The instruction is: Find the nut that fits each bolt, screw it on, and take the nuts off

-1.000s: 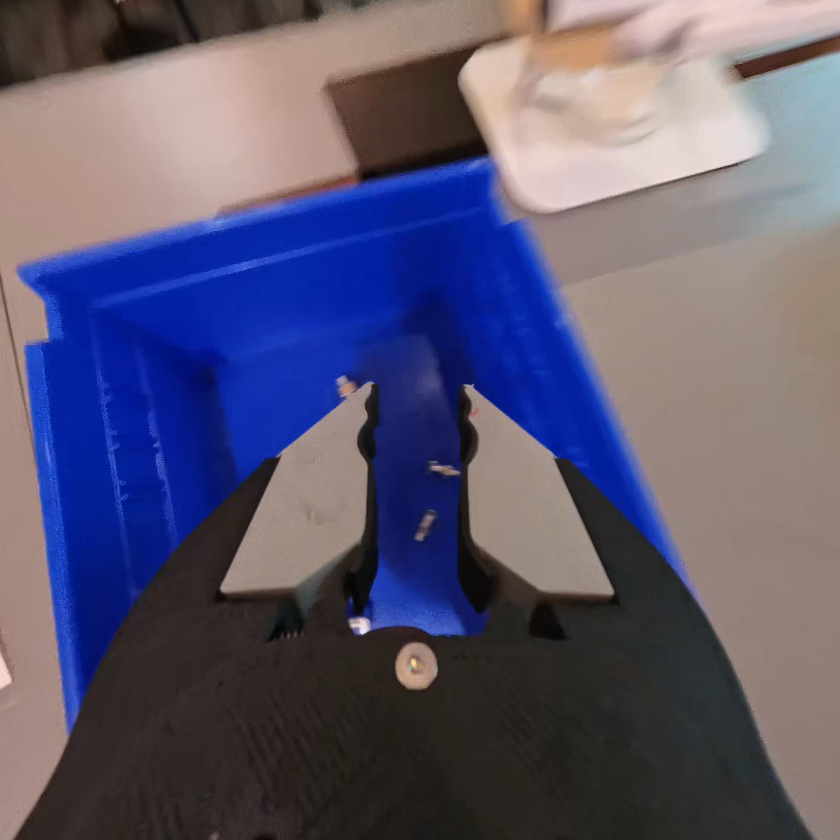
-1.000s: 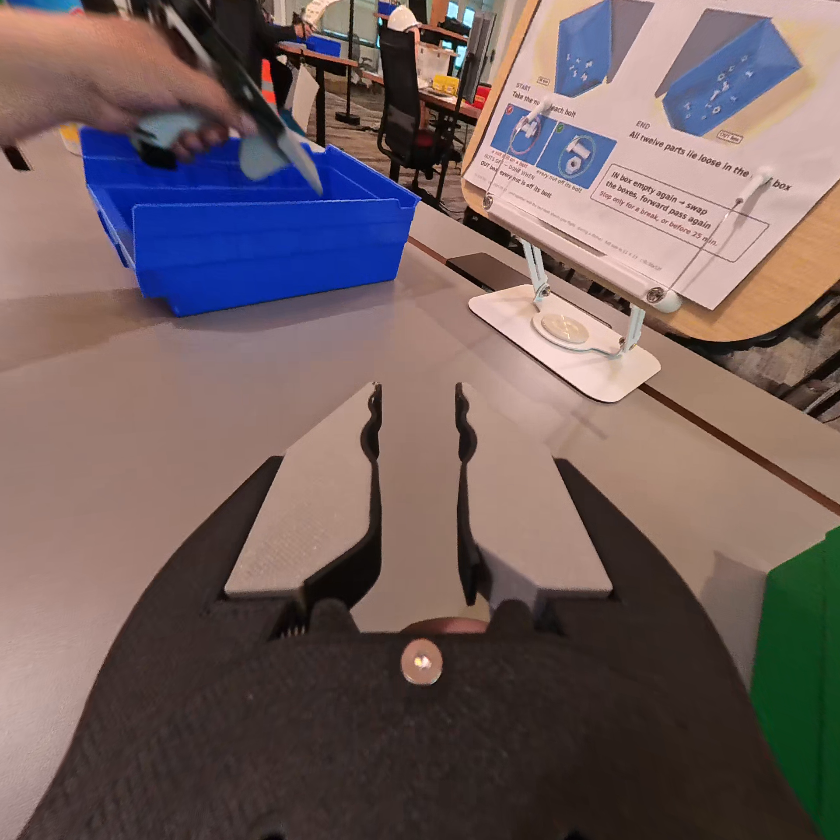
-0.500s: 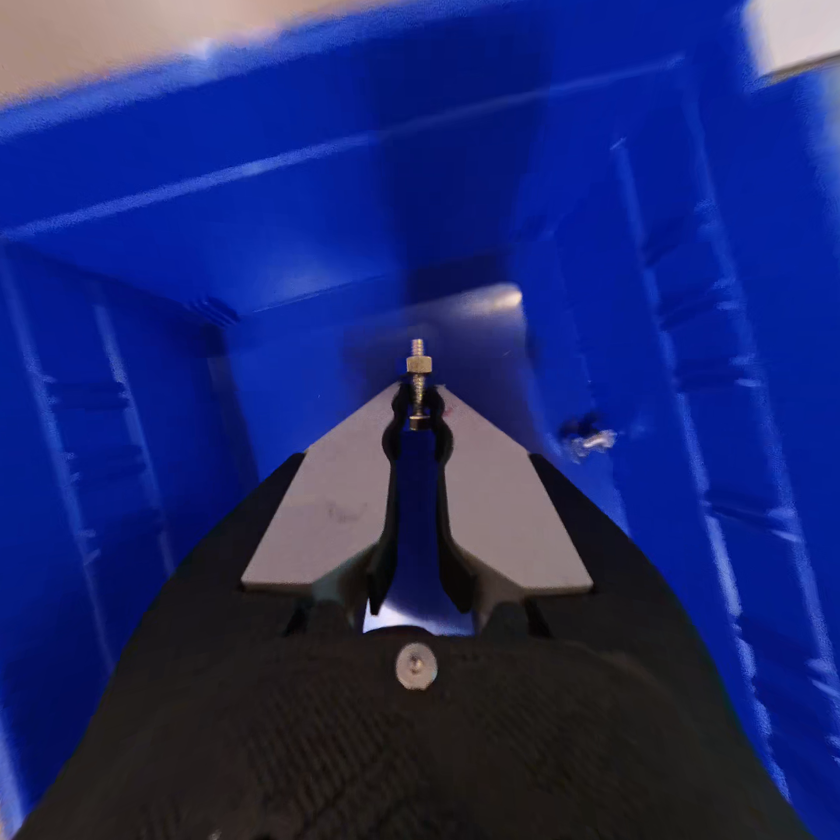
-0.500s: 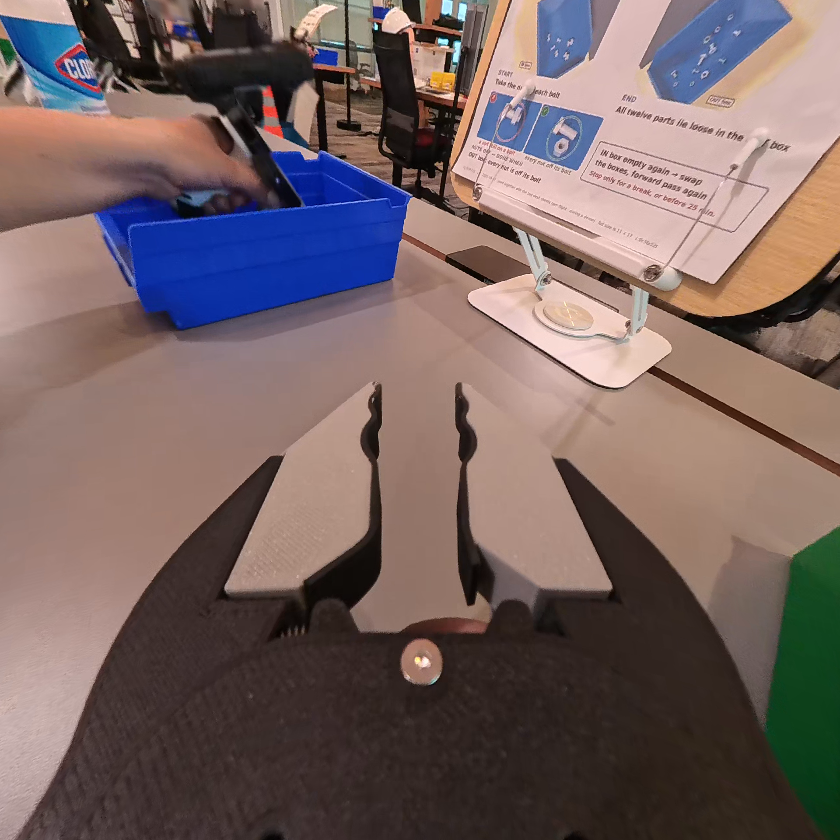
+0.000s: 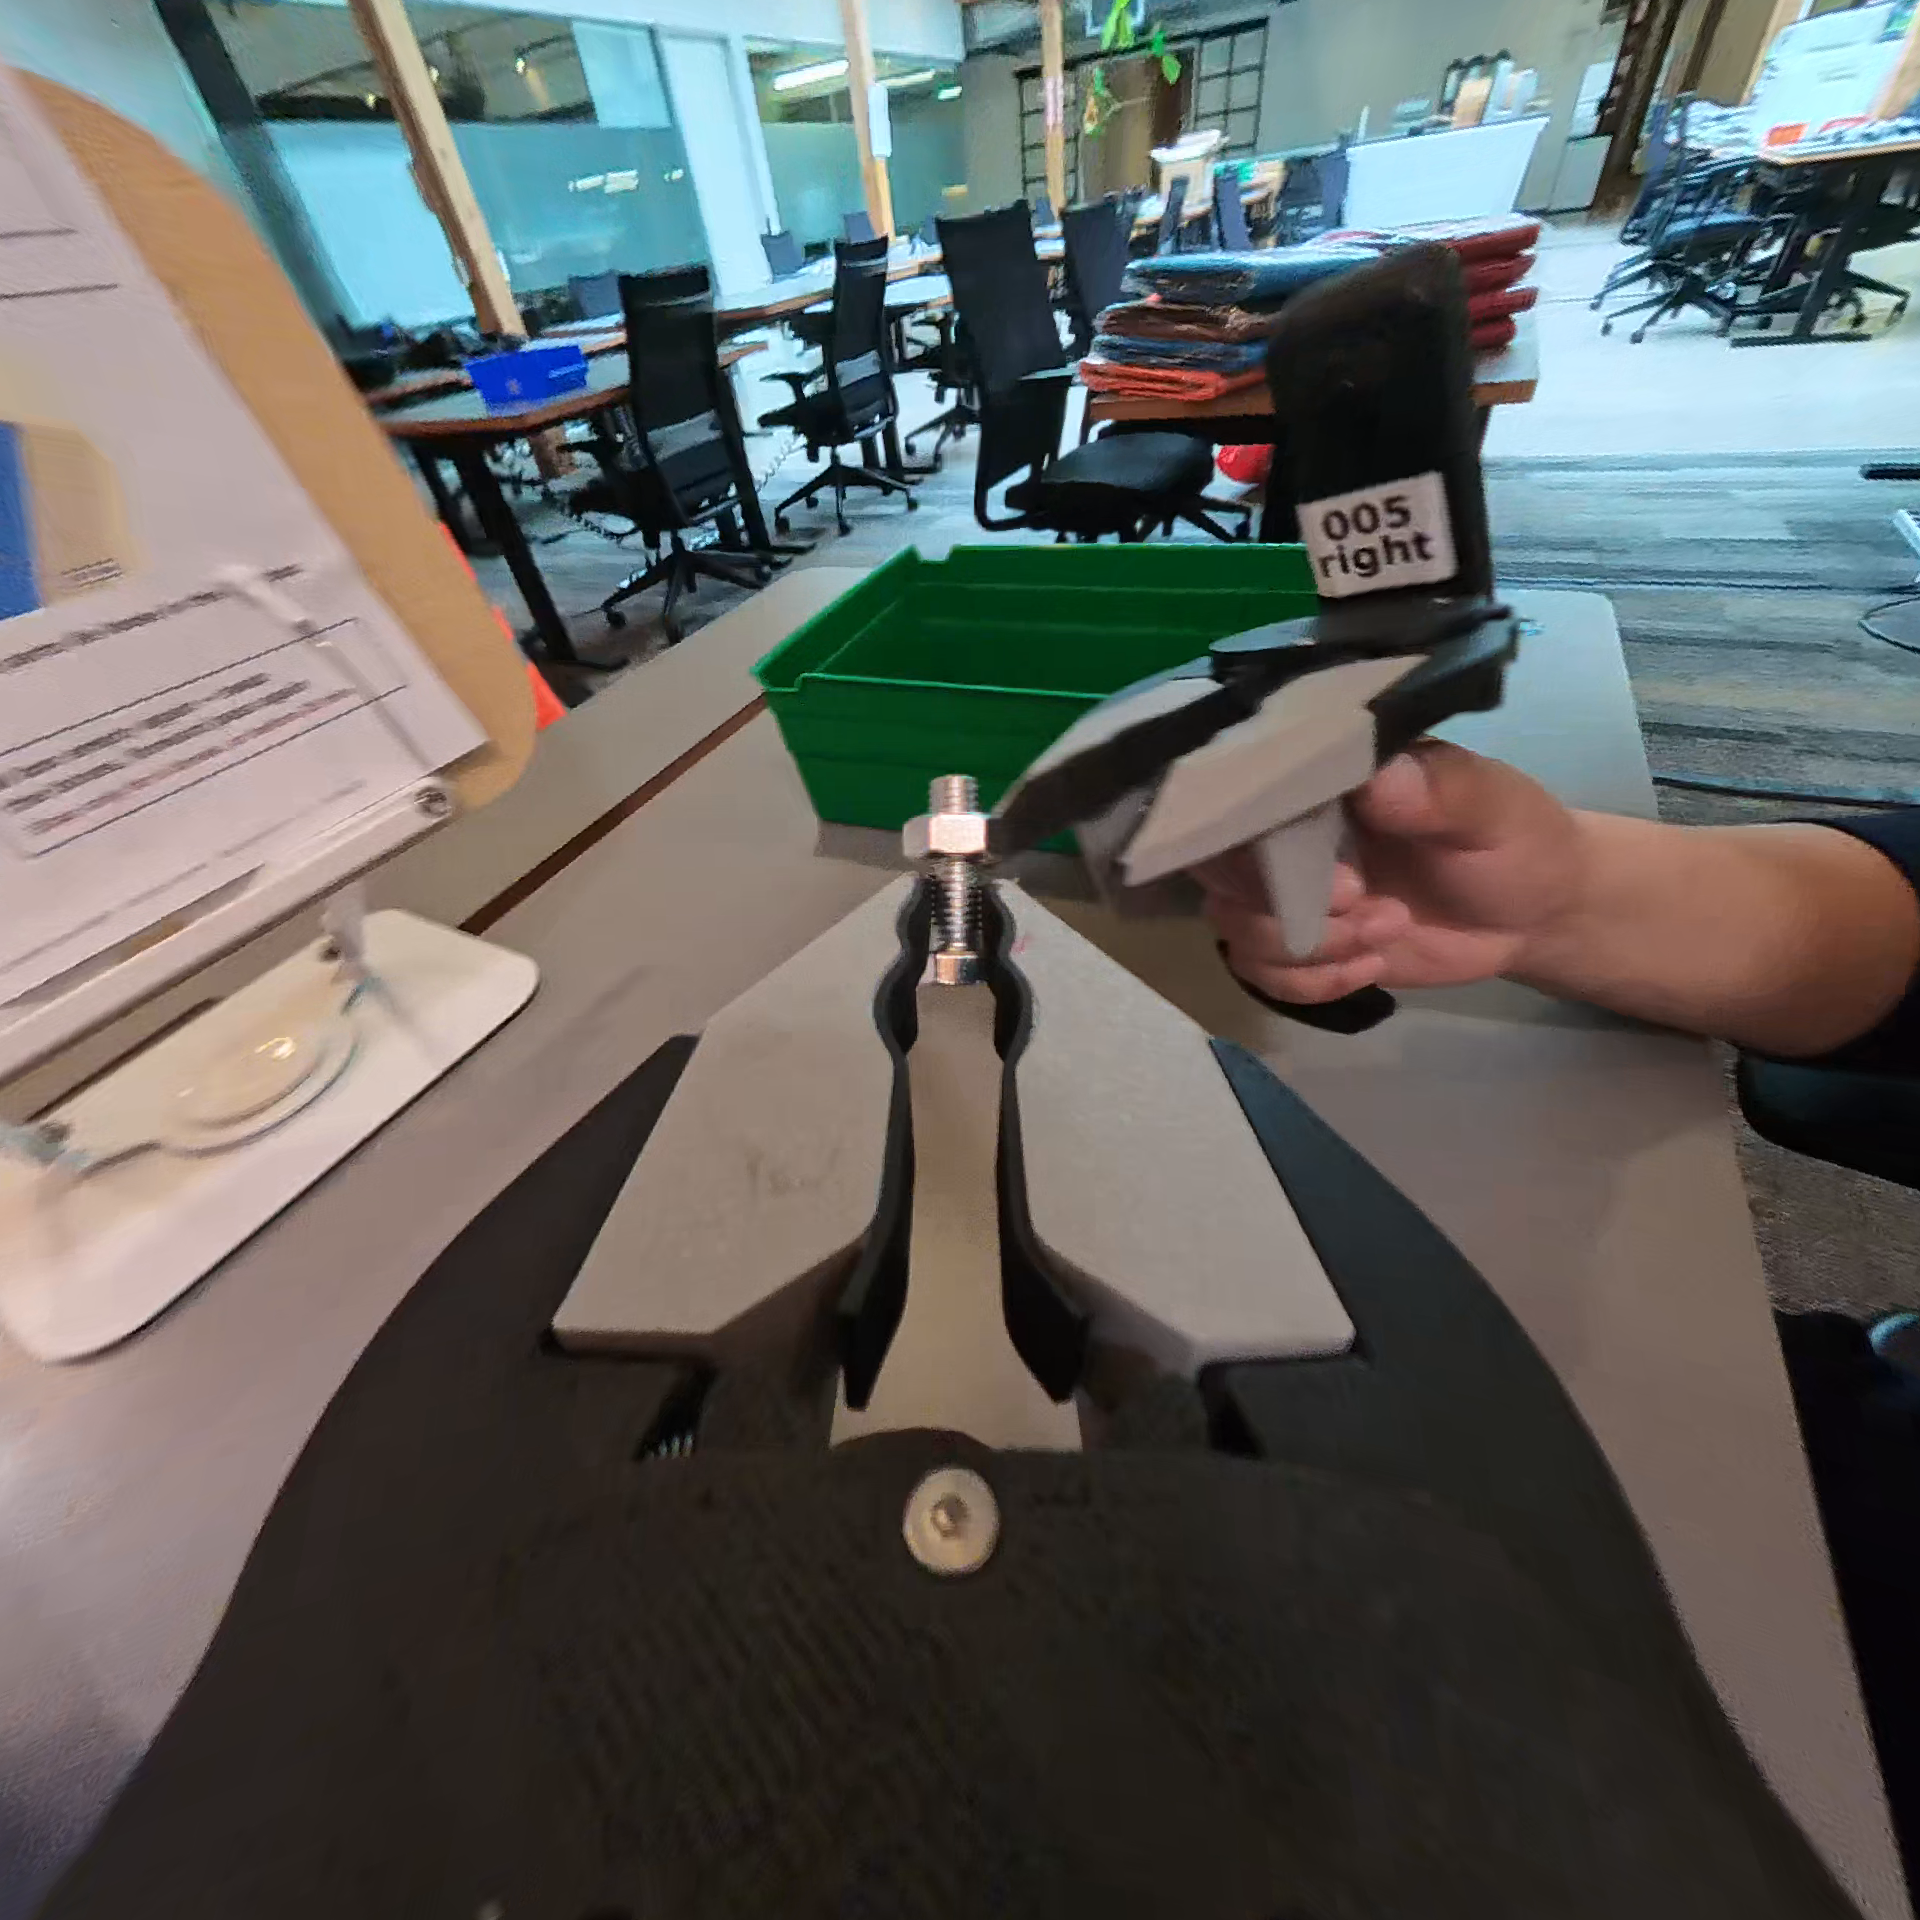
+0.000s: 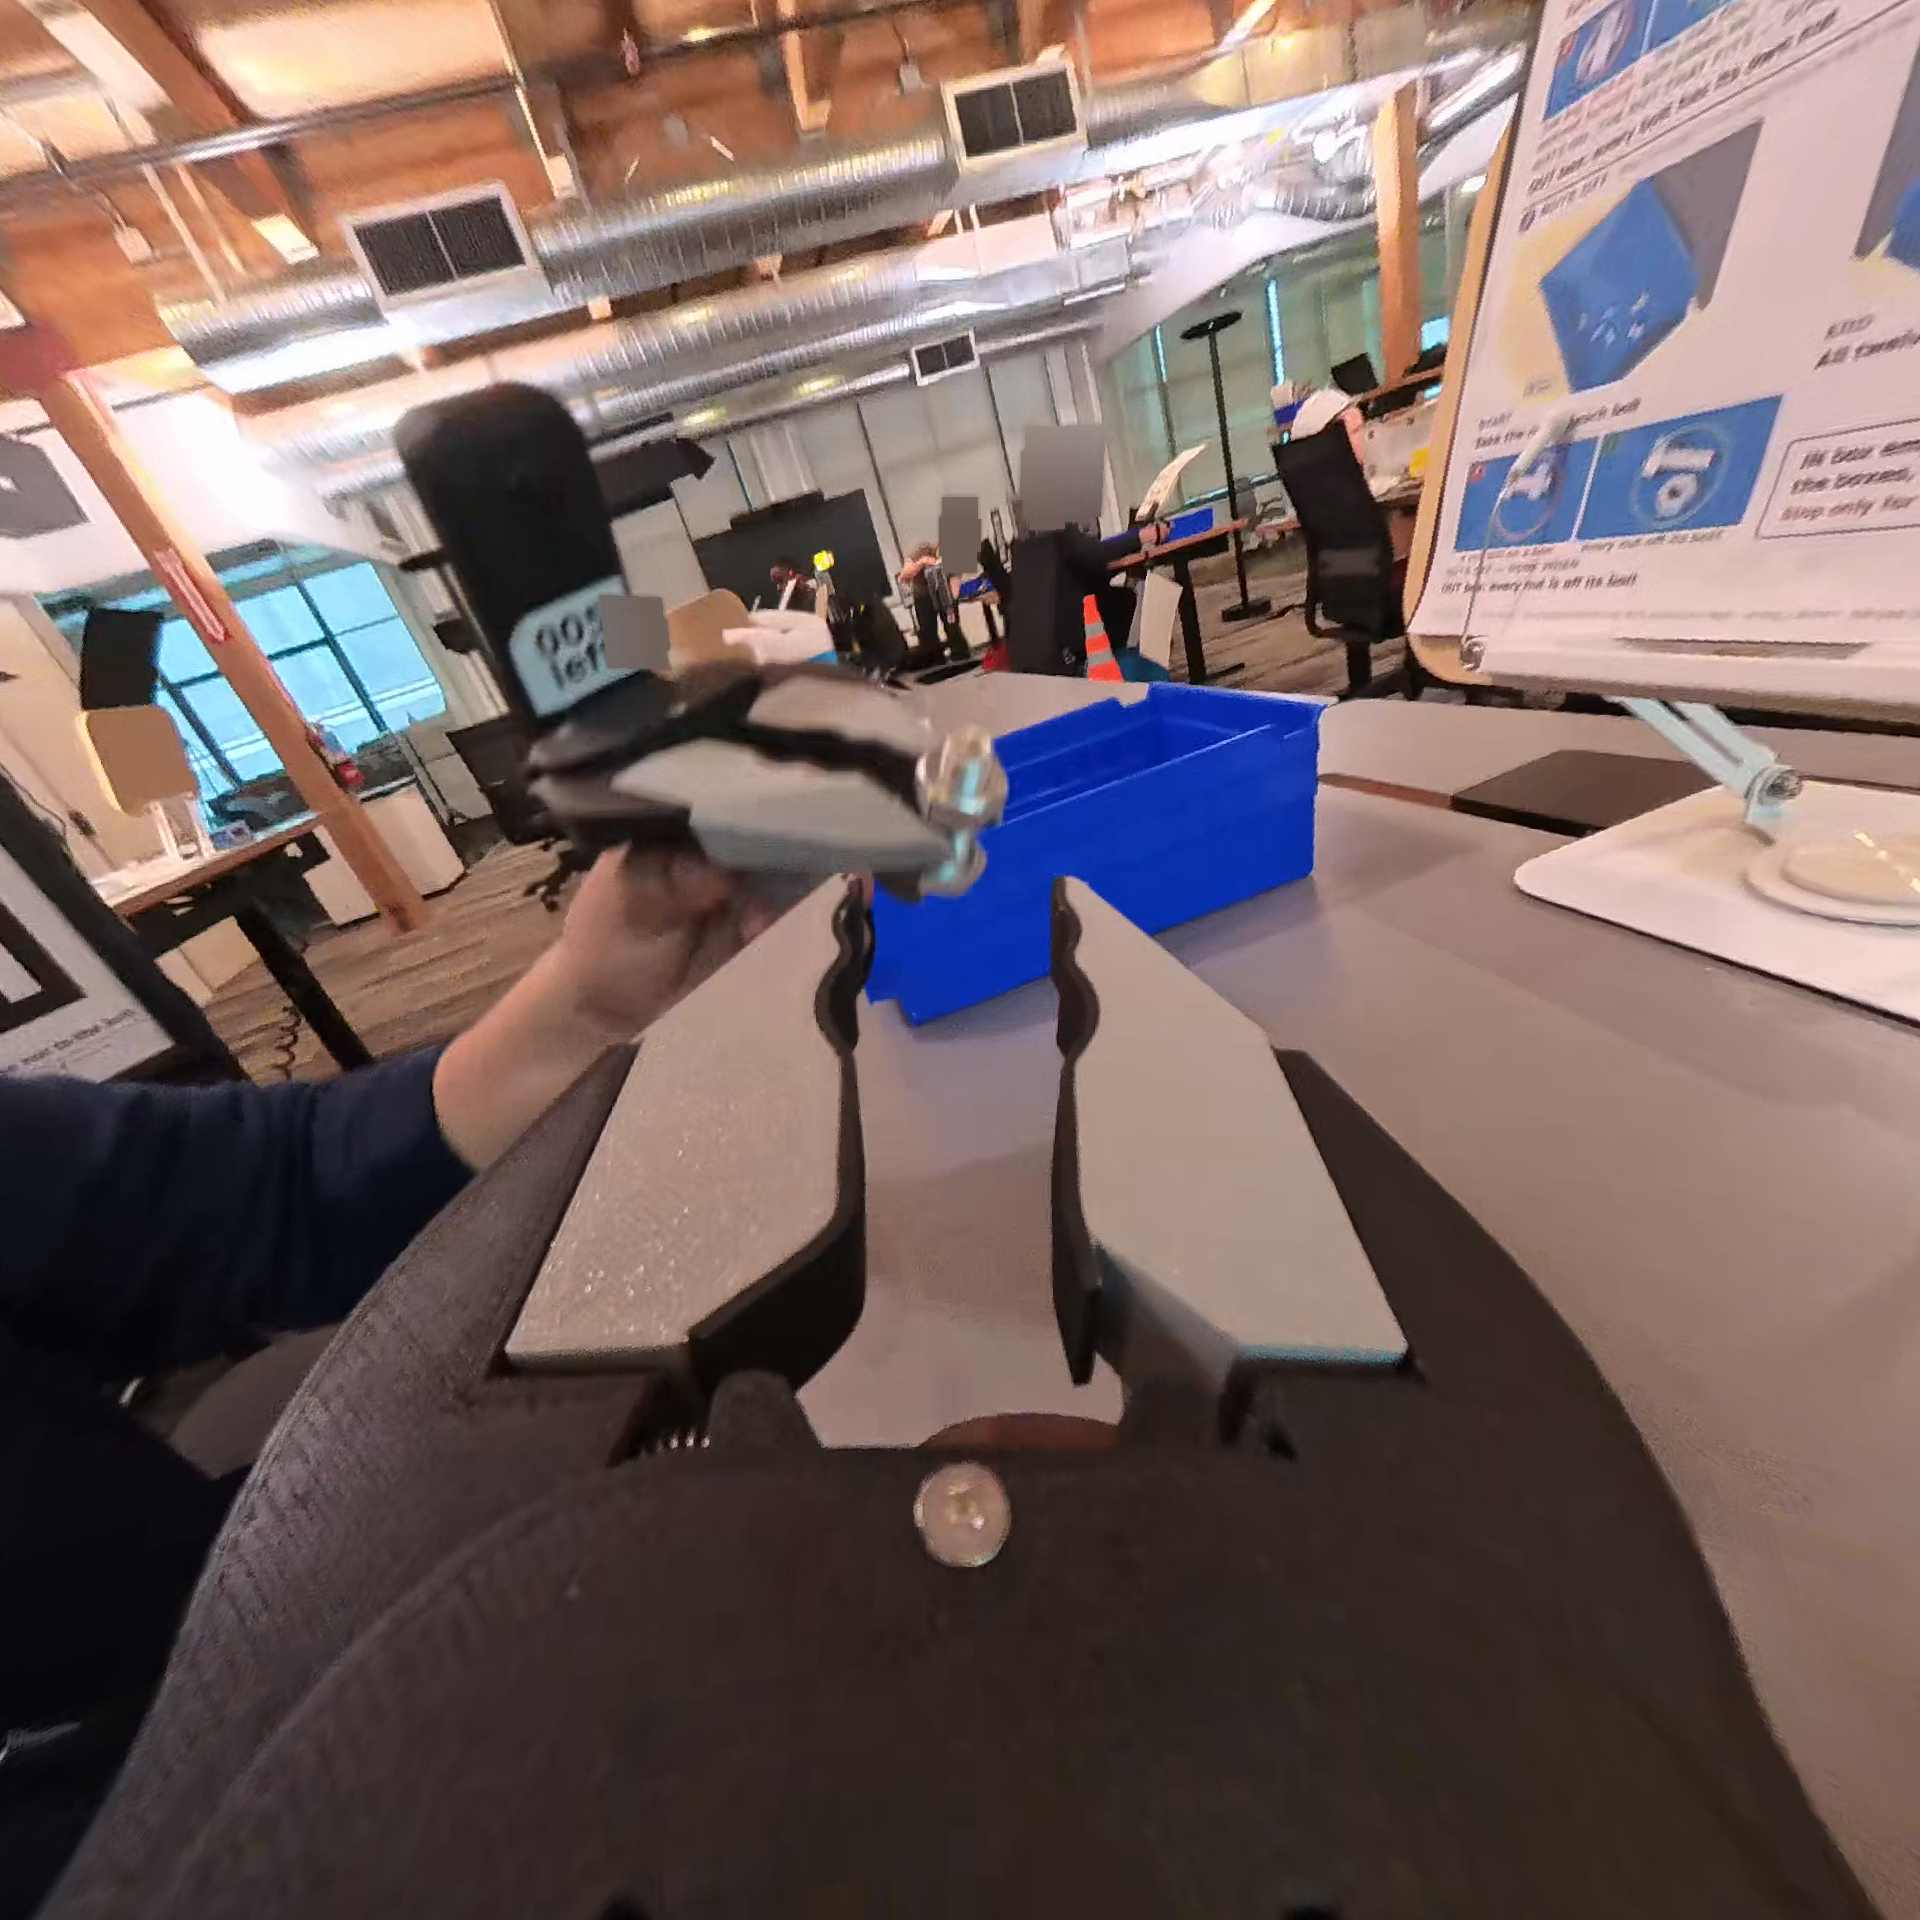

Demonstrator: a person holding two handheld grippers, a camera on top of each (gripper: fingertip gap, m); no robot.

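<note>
- Our left gripper has its fingers closed on a silver threaded steel bolt, held above the grey bench.
- A silver hexagonal nut sits on the bolt, near its far end.
- Our right gripper has its fingers parted and holds nothing; in the left wrist view its tips are at the nut.
- A green plastic bin stands behind; a blue plastic bin lies opposite.

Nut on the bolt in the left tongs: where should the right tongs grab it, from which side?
Grip the nut across two opposite hex flats, coming from the right, where the open right tongs are. The bolt stands upright in the shut left tongs, so the nut's sides are exposed above them.
</note>
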